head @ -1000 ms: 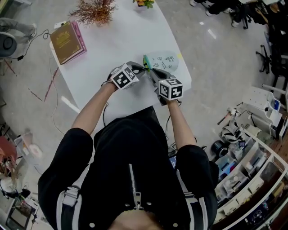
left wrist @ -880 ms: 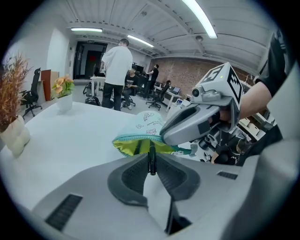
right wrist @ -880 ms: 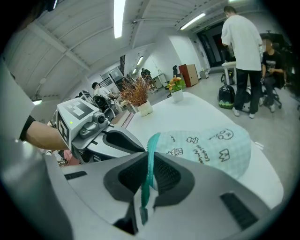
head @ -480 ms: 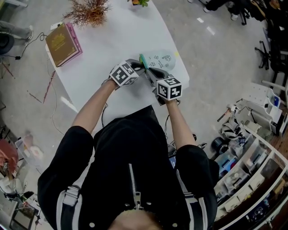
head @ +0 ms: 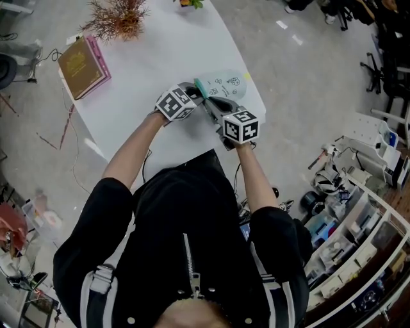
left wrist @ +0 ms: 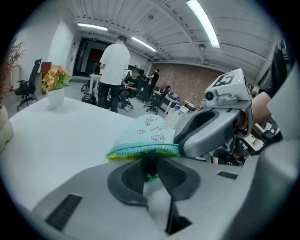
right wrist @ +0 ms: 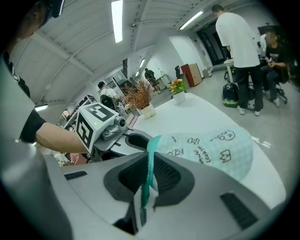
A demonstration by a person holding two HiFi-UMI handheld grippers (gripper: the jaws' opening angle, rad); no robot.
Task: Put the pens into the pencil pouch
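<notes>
Left gripper (left wrist: 151, 171) and right gripper (right wrist: 149, 180) stay pinched shut on the pencil pouch (right wrist: 211, 150) rim; left has drifted slightly outward, apparently widening the mouth for loading.

Steep overhead view, two close low views, common pouch (head: 227, 82)

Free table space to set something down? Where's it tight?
The biggest bare patch is the middle of the table, bordered by the book, the dried plant and the pencil pouch. A narrower strip runs between the grippers and the near edge. It is tight on the right side, where the left gripper and right gripper both pinch the pencil pouch's rim.
</notes>
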